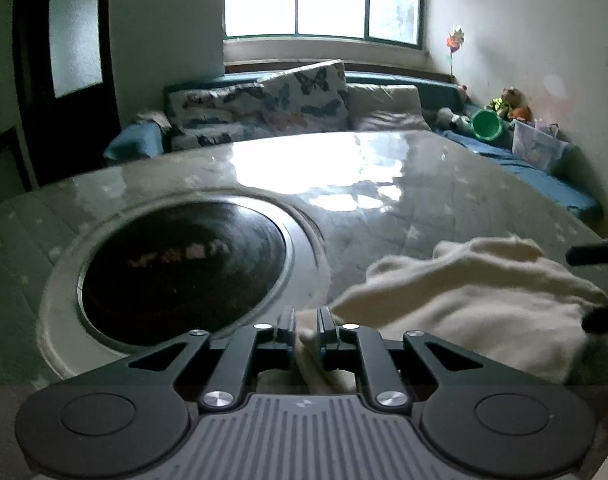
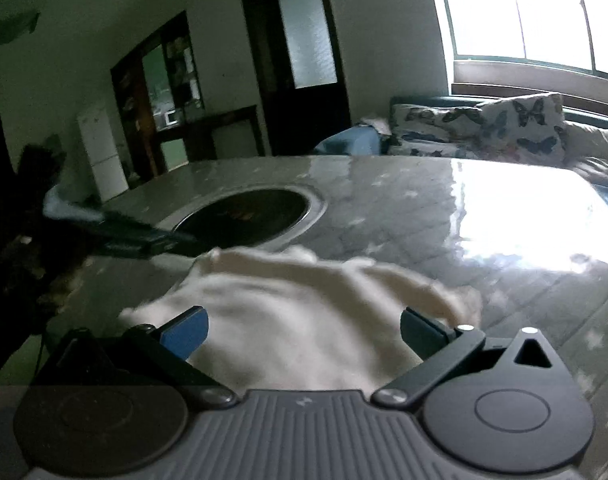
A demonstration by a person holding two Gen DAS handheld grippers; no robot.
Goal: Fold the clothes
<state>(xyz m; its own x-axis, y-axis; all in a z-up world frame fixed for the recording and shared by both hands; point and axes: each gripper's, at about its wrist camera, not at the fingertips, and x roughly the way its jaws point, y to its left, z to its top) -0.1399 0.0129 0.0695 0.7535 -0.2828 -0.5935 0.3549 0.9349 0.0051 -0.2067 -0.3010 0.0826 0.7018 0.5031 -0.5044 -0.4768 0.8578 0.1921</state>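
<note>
A cream fleecy garment [image 1: 464, 300] lies rumpled on the glossy grey table [image 1: 384, 200], near its front edge. My left gripper [image 1: 306, 316] is shut on a fold at the garment's left end, and cloth shows between the narrow jaws. In the right wrist view the same garment [image 2: 295, 300] spreads under my right gripper [image 2: 304, 316], whose blue-padded jaws stand wide open above the cloth without pinching it. The left gripper [image 2: 143, 236] reaches in from the left to the garment's far corner. The right gripper's dark fingers [image 1: 592, 254] poke in at the right edge of the left wrist view.
A round dark inset [image 1: 183, 272] with a pale rim sits in the table, left of the garment. Behind the table is a sofa with butterfly cushions [image 1: 287, 104], a green bucket [image 1: 486, 124] and a clear box [image 1: 538, 148]. A dark door [image 2: 304, 64] and a white fridge [image 2: 103, 152] stand further off.
</note>
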